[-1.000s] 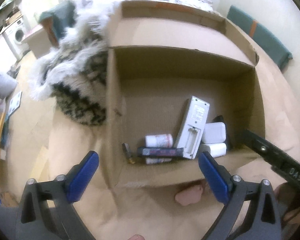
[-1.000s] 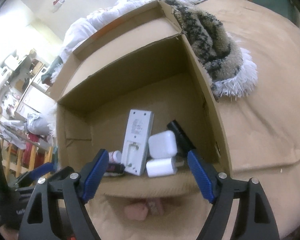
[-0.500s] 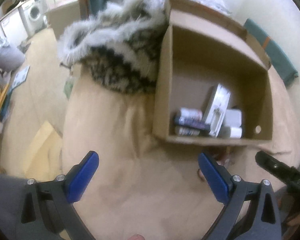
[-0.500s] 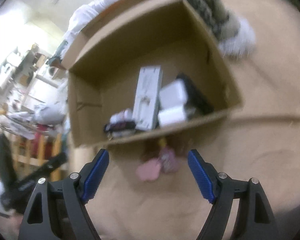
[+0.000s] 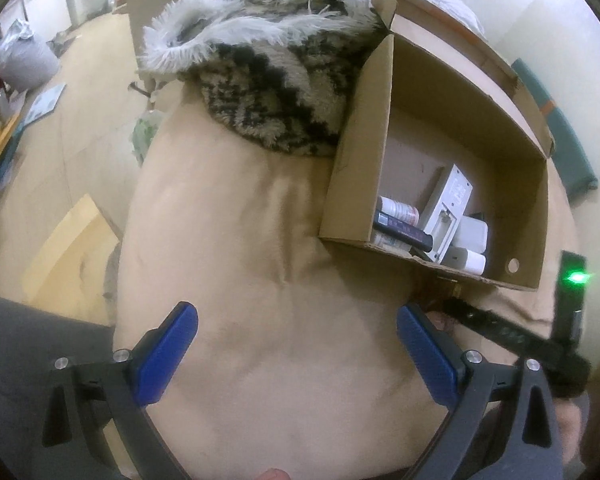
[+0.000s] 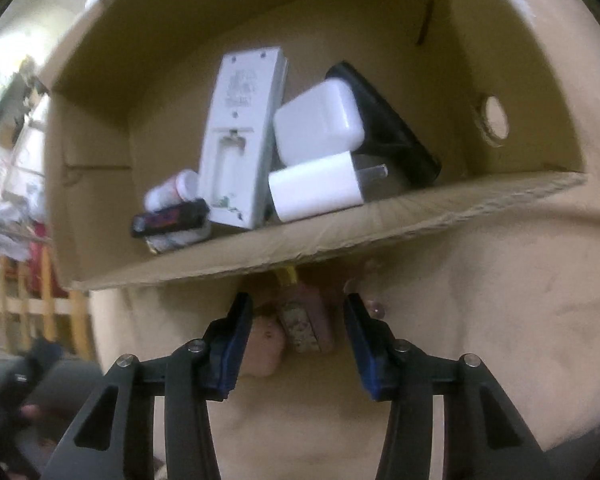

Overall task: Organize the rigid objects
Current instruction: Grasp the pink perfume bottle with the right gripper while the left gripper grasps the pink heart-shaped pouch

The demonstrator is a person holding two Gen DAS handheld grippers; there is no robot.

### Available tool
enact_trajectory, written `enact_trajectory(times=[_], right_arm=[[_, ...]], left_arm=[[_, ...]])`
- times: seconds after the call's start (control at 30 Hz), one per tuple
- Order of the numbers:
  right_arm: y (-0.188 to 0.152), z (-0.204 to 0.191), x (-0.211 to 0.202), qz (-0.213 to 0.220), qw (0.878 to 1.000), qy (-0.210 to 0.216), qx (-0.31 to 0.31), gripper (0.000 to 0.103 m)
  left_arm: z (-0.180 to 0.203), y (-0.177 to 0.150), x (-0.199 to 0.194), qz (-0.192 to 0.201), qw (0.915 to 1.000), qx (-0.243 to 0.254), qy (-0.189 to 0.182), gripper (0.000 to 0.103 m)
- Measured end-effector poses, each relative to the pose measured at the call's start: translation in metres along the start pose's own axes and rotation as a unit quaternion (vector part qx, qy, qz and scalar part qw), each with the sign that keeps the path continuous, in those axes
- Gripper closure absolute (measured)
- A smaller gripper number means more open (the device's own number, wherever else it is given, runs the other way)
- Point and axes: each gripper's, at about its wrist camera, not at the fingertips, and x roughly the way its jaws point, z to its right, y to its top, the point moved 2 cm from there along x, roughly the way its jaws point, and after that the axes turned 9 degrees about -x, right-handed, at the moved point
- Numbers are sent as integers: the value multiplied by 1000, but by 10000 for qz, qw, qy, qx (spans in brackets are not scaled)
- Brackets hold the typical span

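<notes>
A cardboard box (image 6: 340, 232) lies on the tan cover and holds a white remote-like device (image 6: 240, 136), two white chargers (image 6: 320, 120), a black case (image 6: 388, 128), a small bottle (image 6: 172, 192) and a dark stick (image 6: 172, 220). Just in front of the box wall lie a speckled pink block (image 6: 304, 320) and a pale pink piece (image 6: 266, 344). My right gripper (image 6: 298, 336) points down over them, its jaws closing with both pieces between the pads, the right pad still apart. My left gripper (image 5: 296, 352) hangs open over bare cover, left of the box (image 5: 356, 184).
A shaggy grey and black patterned throw (image 5: 272, 80) lies against the box's left side. The cover's edge drops to the floor at the left, where a flat cardboard sheet (image 5: 64, 248) lies. The right gripper's black body (image 5: 504, 332) shows a green light.
My left gripper has swung left, so the box now sits at the right of its view. My right gripper has dropped to the pink pieces before the box and its jaws have narrowed.
</notes>
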Motion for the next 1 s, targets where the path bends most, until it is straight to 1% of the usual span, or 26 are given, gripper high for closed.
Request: enact_trajectory(times=[0.07,0.1,0.13,0.17,0.2,0.33,0.57,0.67,0.7,0.8,0.9,0.97,1.0], right_arm=[[0,-5,3,17,9997,-189,-154,57],[0,-7,3,49,9994,-262,-218,66],[0,-9,3,63,9989,-359,-303,71],[0,-11,3,69,9984,-436,-364,72],[0,-12,4,74,9979,-498,-415,76],[-3,-23,3,148,9948,-710,-720,77],[-11,-20,-12,356,9963,-615,-486,77],[-23,-26,-31,517,9945,-661,-631,77],[-28,-28,-38,578,9942,-617,-670,77],[-40,-32,-64,845,9921,-542,-759,77],[-45,-38,-90,1239,9875,-460,-859,77],[-41,-40,-107,1526,9806,-660,-1039,77],[-41,-42,-112,1686,9745,-901,-1175,77]], left_arm=[[1,0,1,-45,10000,-19,-46,3],[1,0,2,-66,10000,-21,-55,3],[2,-1,3,-92,9999,-10,-56,3],[3,-1,5,-108,9999,6,-47,3],[4,-2,5,-111,9999,24,-37,3],[7,-5,6,-116,9999,91,-27,3],[2,-4,7,-72,10000,42,39,3],[2,-5,9,-65,9999,81,89,3],[3,-6,10,-65,9998,114,123,3],[9,-11,14,-66,9996,184,201,3],[26,-22,20,-136,9993,270,227,3],[43,-33,28,-200,9992,323,160,3],[57,-42,33,-184,9988,434,109,3]])
